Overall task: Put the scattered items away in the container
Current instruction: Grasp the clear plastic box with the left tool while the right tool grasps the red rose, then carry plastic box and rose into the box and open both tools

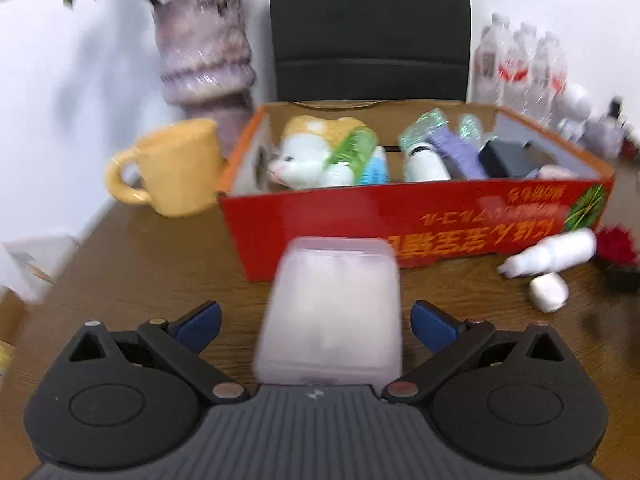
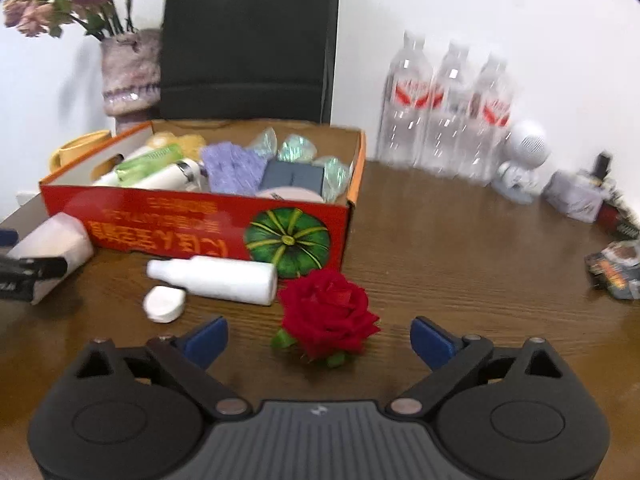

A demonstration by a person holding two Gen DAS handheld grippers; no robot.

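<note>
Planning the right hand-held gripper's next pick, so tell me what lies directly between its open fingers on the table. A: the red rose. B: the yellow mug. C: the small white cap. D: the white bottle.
A: the red rose lies on the table between the spread fingers of the right hand-held gripper, untouched; the white bottle lies farther left by the box.

the box (image 2: 192, 224) is red with orange edges, yellow lettering and a green striped pumpkin picture. the rose (image 2: 326, 312) is deep red with green leaves, the bottle (image 2: 216, 278) white, the mug (image 1: 176, 168) yellow, the surface (image 2: 460, 280) dark brown woodgrain.
</note>
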